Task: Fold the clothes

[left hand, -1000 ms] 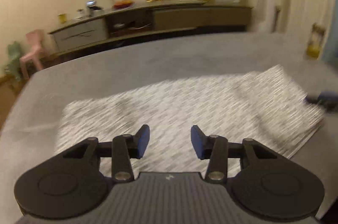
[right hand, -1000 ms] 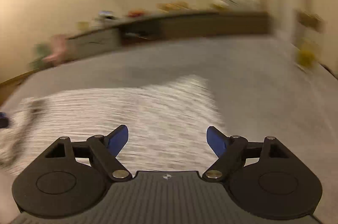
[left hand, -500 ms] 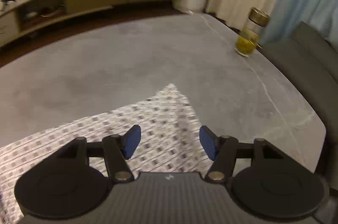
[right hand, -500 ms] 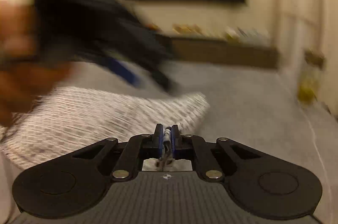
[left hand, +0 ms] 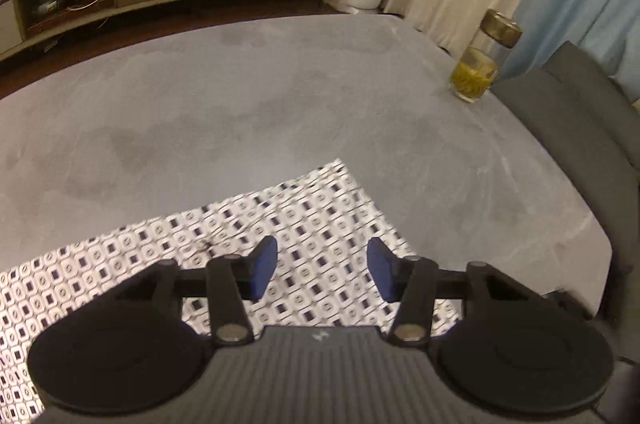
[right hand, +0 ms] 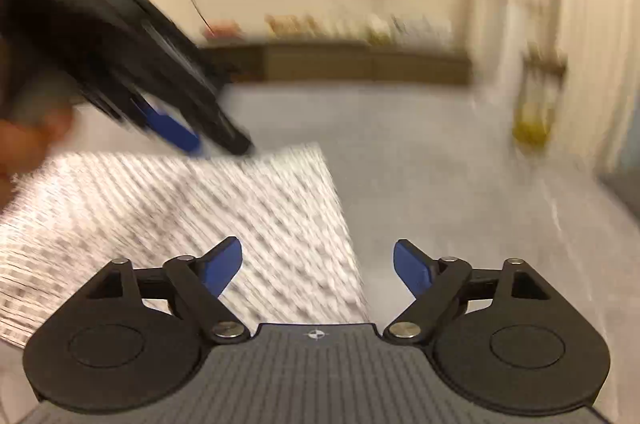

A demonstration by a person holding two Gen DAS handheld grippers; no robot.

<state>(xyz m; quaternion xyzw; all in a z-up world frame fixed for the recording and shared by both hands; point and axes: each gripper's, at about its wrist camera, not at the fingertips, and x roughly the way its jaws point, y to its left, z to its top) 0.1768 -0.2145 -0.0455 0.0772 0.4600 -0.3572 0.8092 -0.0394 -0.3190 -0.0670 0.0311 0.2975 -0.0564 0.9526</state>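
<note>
Folding looks mid-way: patterned cloth (left hand: 304,224) lies flat on the grey tabletop (left hand: 240,96), one corner pointing toward the far right side, rest running off to the left under both tools.

Risks, judged from here:
- Both tongs empty, so next grab has to catch a thin flat edge; pads may slide over fabric or pinch only the top layer if it is already doubled, which would drag the fold askew.
- Left tongs (left hand: 322,270) and right tongs (right hand: 318,262) are crowding the same corner area; right view shows the left tool just above the cloth's far edge, close to the right tool's path. Collision or crossed pulls could bunch the cloth.
- Right view is heavily motion-blurred, so the cloth edge there is hard to place; a fast closing grab could miss.
- Glass jar (left hand: 482,64) with yellowish contents stands near the tabletop's right edge, well apart from the cloth; a wide sweep could knock it.

Tongs state:
- Left: jaws spread moderately wide, nothing between the blue pads, hovering above the cloth near its corner; contact with fabric cannot be told.
- Right: jaws spread wider, nothing held; left pad over the cloth's right border, right pad over bare tabletop.
</note>
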